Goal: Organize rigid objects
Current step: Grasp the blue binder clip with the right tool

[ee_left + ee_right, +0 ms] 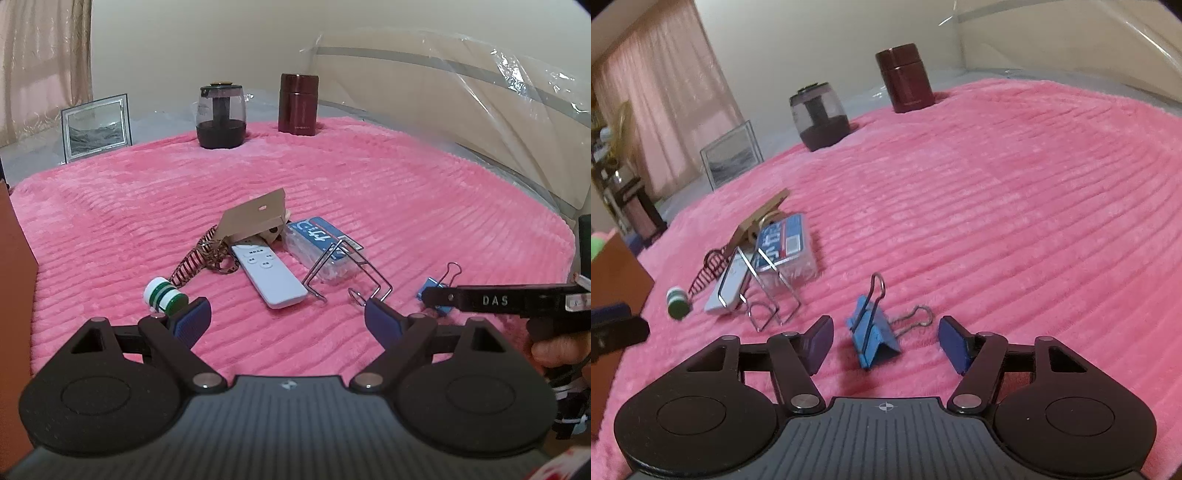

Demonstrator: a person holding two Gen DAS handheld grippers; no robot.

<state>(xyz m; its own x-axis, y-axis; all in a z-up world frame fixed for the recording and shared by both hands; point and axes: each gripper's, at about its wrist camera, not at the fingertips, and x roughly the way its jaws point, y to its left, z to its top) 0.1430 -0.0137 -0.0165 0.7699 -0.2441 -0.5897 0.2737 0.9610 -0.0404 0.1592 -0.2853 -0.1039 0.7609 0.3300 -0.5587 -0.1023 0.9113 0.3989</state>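
On the pink blanket [388, 177] lies a cluster: a white remote [269, 275], a clear box with a blue label [321, 247], a bent wire stand [347, 273], a cardboard piece [255, 214], a striped coil [192, 266] and a green-and-white bottle [164, 297] on its side. My left gripper [288, 314] is open just short of the remote, its left finger beside the bottle. A blue binder clip [873, 338] stands between the fingers of my right gripper [886, 341]. The pads are apart from the clip on both sides.
A dark glass teapot [221, 114] and a maroon flask [298, 103] stand at the blanket's far edge, with a picture frame [96, 127] to their left. Brown wooden furniture [14, 295] borders the left side. Plastic-wrapped headboard [480, 92] rises at the right.
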